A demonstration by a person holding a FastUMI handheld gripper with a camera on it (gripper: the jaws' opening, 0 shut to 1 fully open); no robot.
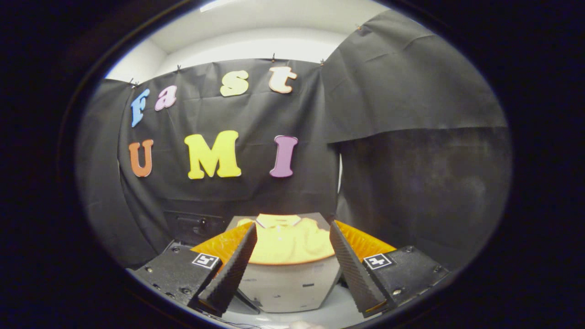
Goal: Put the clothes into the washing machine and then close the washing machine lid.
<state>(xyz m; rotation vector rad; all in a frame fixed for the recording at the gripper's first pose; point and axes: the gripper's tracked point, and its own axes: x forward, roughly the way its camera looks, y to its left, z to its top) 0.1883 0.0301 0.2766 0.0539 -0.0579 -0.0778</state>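
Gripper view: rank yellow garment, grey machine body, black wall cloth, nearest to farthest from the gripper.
Gripper is open, fingers apart.
1. Grey machine body: between the fingers, low.
2. Yellow garment: on top of the machine, just beyond the fingertips; close to first.
3. Black wall cloth: far behind.

1 washing machine (288,285), 1 yellow garment (290,244), 2 fingers (233,269) spread apart.

The tongs (292,269) — ribbed wedge fingers on black screw-studded plates — each carry a square black-and-white marker.
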